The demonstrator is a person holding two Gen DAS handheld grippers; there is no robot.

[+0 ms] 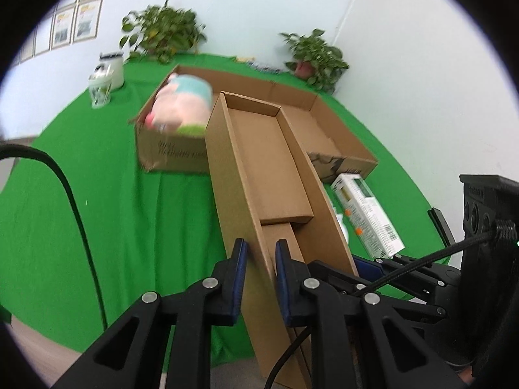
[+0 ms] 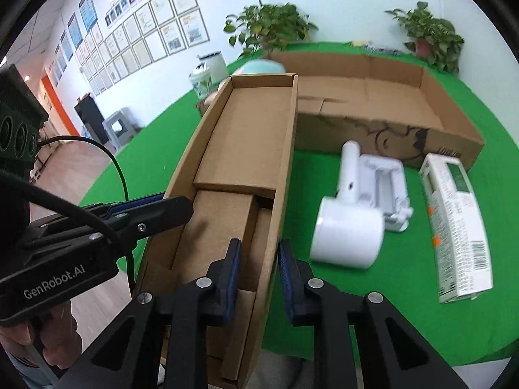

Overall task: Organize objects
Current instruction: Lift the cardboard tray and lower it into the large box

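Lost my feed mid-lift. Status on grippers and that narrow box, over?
Left gripper shut on narrow box's left wall. Right gripper shut on its right wall. White roller and carton lie clear on the green cloth.

We count two cardboard boxes (image 2: 246, 149) (image 2: 389, 110), two plants (image 2: 269, 26) (image 2: 431, 35), two grippers (image 1: 261, 259) (image 2: 259, 259), two jars (image 1: 112, 68) (image 1: 100, 89), one plush toy (image 1: 181, 103), one white appliance (image 2: 353, 217), one carton (image 2: 457, 223)
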